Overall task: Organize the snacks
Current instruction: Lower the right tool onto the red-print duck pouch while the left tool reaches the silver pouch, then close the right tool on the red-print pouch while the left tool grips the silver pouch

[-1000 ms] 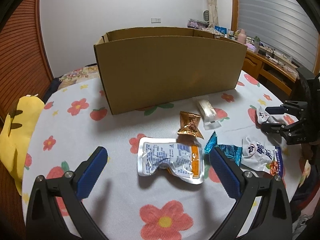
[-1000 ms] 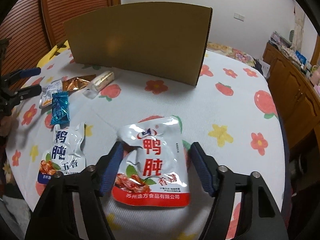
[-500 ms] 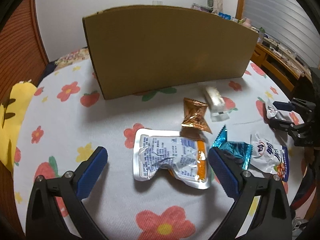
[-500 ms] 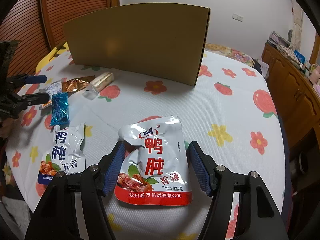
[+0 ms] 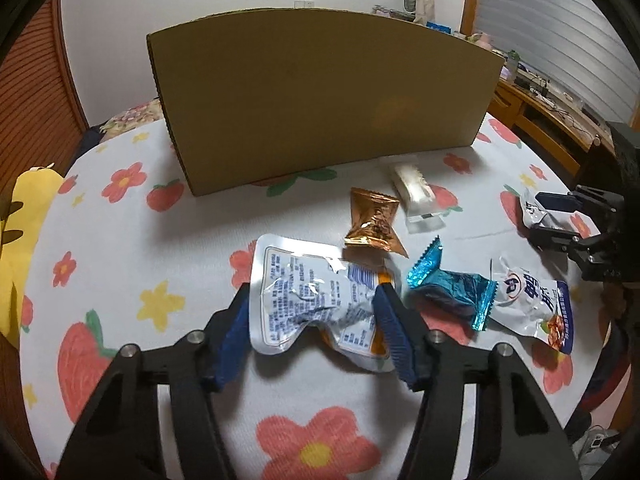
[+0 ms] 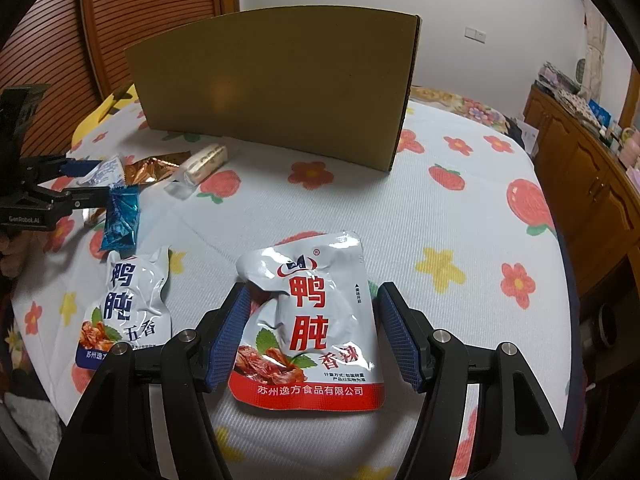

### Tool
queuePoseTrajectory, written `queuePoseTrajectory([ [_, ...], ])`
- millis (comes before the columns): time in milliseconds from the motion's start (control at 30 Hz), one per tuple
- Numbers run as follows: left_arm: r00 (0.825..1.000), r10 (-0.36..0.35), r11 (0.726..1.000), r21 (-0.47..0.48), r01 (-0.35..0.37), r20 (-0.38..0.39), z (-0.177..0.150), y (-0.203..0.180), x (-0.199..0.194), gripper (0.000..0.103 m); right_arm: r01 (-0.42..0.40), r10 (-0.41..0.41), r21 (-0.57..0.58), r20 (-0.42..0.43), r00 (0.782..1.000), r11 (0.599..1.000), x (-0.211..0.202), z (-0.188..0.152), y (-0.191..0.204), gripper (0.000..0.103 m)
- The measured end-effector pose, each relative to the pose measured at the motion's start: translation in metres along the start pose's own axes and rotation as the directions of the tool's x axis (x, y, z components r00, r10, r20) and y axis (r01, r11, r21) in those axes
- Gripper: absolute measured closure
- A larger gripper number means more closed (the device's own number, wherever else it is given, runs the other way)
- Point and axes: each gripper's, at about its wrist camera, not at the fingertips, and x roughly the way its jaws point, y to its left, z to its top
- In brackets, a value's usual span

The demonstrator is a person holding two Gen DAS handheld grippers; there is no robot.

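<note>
In the left wrist view a face-down silver pouch with an orange stripe lies on the flowered tablecloth. My left gripper is closing, and its blue pads touch both side edges of this pouch. In the right wrist view my right gripper holds a red-trimmed silver pouch flat on the cloth between its pads. Between the two grippers lie a blue-trimmed pouch, a blue foil candy, a gold wrapper and a white bar. Behind them stands a cardboard box.
A yellow cushion hangs at the table's left edge. A wooden dresser stands close along the right side. The box wall hides its inside from both views. Part of a hand shows behind the left gripper.
My left gripper has dipped closer to the face-down pouch, and its jaws have come in from wide apart to the pouch's edges. The right gripper and its pouch have stayed put.
</note>
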Motion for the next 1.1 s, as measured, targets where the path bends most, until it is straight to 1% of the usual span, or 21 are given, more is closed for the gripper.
queuePoseTrajectory([
  [133,1.000,-0.019,1.000,-0.013,0.019,0.021,0.000,0.003,-0.004,0.050,0.000,0.000,0.000,0.000,1.000,1.000,0.000,0.000,0.000,0.036],
  [200,0.999,-0.025,1.000,-0.015,0.025,0.041,-0.001,0.003,-0.009,0.056,0.001,-0.001,0.000,0.000,1.000,1.000,0.000,0.000,0.000,0.036],
  [267,0.997,-0.032,0.999,-0.025,0.034,0.075,-0.002,0.003,-0.017,0.065,0.000,0.000,0.000,0.000,1.000,1.000,0.000,0.000,0.000,0.036],
  [400,0.993,-0.042,0.999,-0.030,0.045,0.110,-0.002,0.003,-0.029,0.074,0.001,-0.001,0.000,0.000,1.000,1.000,0.000,0.000,0.000,0.036],
  [433,0.992,-0.041,0.999,-0.031,0.045,0.120,-0.002,0.002,-0.032,0.080,0.000,0.000,0.000,0.000,1.000,1.000,0.000,0.000,0.000,0.036],
  [567,0.986,-0.075,0.996,-0.030,0.080,0.150,0.001,-0.001,-0.044,0.092,0.000,0.000,0.001,0.000,1.000,1.000,0.000,0.000,0.000,0.036],
  [600,0.984,-0.085,0.996,-0.026,0.091,0.155,0.001,-0.003,-0.047,0.093,0.001,-0.001,0.001,0.000,1.000,1.000,0.000,0.000,0.000,0.036],
  [700,0.983,-0.075,0.997,0.001,0.076,0.167,-0.001,-0.011,-0.053,0.095,0.001,-0.001,0.001,0.000,1.000,1.000,0.000,0.000,0.000,0.036],
  [900,0.979,-0.073,0.997,0.026,0.069,0.189,-0.005,-0.022,-0.061,0.097,0.001,-0.001,0.001,0.000,1.000,1.000,0.000,0.000,0.000,0.036],
  [967,0.979,-0.072,0.997,0.035,0.067,0.192,-0.007,-0.025,-0.063,0.097,0.000,0.000,-0.002,0.001,1.000,1.000,0.000,0.000,0.000,0.040],
  [1100,0.974,-0.057,0.998,0.044,0.049,0.217,-0.011,-0.029,-0.069,0.097,-0.002,0.002,-0.010,0.005,1.000,1.000,0.000,0.000,0.002,0.042],
])
